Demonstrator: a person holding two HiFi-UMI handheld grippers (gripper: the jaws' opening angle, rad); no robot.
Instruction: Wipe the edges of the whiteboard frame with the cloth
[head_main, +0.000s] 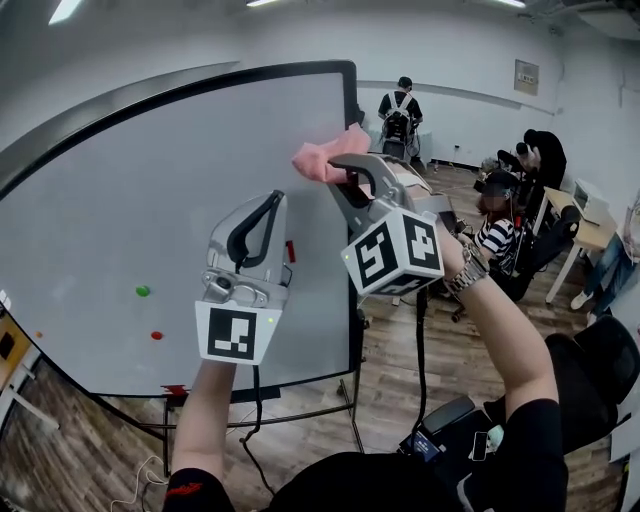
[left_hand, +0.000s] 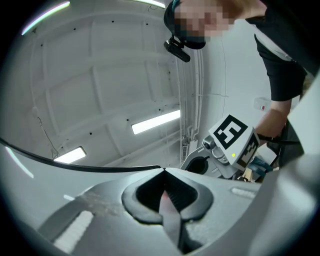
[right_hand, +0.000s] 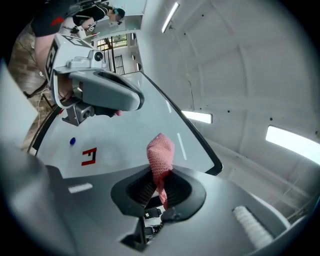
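The cloth (right_hand: 161, 152) is pink with a fine knitted, waffled texture. It is bunched into a soft upright tuft and pinched between the ribbed dark pads of my right gripper (right_hand: 159, 192), whose jaws are clamped on its lower fold. It sits up by the whiteboard's (head_main: 150, 200) right edge, near the top corner; I cannot tell whether it touches the thin black frame (head_main: 352, 90) with its rounded corner. The board's surface is smooth and pale grey, with a small green dot (head_main: 143, 291) and a red dot (head_main: 156, 335) low on it. My left gripper (left_hand: 165, 192), grey moulded plastic, has its jaws pressed together, apparently empty, in front of the board.
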